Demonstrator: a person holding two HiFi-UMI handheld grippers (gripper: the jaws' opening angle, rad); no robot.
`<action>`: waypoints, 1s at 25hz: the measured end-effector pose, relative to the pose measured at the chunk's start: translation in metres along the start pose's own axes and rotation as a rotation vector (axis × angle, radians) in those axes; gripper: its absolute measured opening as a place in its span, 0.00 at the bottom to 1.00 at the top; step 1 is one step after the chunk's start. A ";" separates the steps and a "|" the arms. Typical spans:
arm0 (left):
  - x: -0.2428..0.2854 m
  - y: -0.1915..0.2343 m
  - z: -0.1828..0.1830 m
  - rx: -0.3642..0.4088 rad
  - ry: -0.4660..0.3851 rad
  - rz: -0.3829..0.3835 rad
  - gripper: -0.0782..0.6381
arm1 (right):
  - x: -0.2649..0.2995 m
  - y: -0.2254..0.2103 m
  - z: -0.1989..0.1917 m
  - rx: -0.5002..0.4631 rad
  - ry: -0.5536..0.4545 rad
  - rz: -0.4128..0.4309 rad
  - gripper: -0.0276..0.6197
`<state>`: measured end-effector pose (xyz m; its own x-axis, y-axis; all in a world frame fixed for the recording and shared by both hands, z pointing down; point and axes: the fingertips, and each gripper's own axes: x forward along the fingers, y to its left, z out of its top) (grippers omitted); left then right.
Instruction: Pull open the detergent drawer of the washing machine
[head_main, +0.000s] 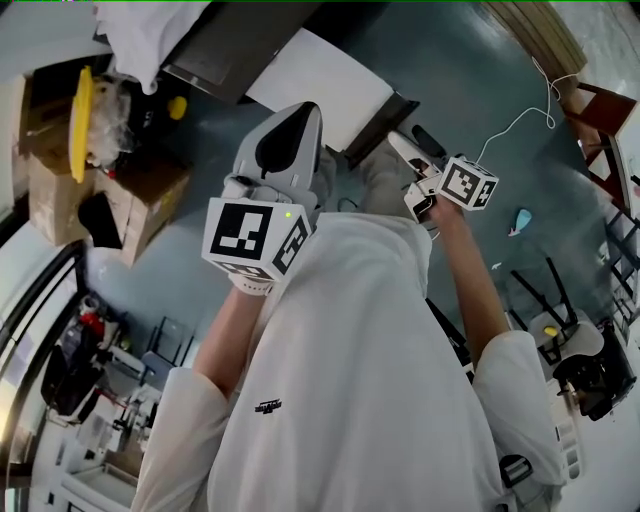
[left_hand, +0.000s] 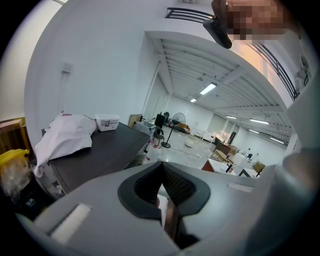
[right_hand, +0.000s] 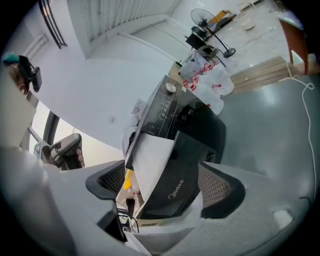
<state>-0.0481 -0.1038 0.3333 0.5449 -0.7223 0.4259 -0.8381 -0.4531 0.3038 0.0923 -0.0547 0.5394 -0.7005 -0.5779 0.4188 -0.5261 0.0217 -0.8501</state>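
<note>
The washing machine (head_main: 225, 45) stands on the floor ahead of me, dark, with a white panel (head_main: 320, 88) at its front. In the right gripper view the machine (right_hand: 192, 150) fills the space between the jaws but lies well beyond them, with a knob panel (right_hand: 167, 100) on top. I cannot pick out the detergent drawer. My right gripper (right_hand: 162, 185) is open with nothing in it and hangs in the air short of the machine (head_main: 410, 145). My left gripper (head_main: 300, 115) is raised beside it, its pads (left_hand: 172, 187) closed together on nothing.
A white cloth (left_hand: 65, 135) and a small white box (left_hand: 107, 121) lie on the machine's dark top. Cardboard boxes (head_main: 60, 170) stand to the left. A white cable (head_main: 520, 115) runs across the floor towards a wooden chair (head_main: 600, 110). Bags (right_hand: 205, 75) and a fan (right_hand: 207, 25) stand beyond the machine.
</note>
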 end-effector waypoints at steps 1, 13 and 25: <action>-0.001 -0.001 0.001 -0.001 -0.003 0.000 0.13 | -0.004 0.006 0.006 -0.033 -0.010 -0.005 0.73; -0.014 -0.003 0.009 -0.024 -0.061 0.032 0.13 | -0.044 0.081 0.071 -0.189 -0.111 0.027 0.39; -0.035 0.005 0.014 -0.057 -0.123 0.082 0.13 | -0.060 0.174 0.115 -0.556 -0.145 0.019 0.08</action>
<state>-0.0715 -0.0885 0.3078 0.4646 -0.8158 0.3445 -0.8748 -0.3623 0.3216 0.0981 -0.1100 0.3294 -0.6599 -0.6780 0.3238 -0.7159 0.4367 -0.5447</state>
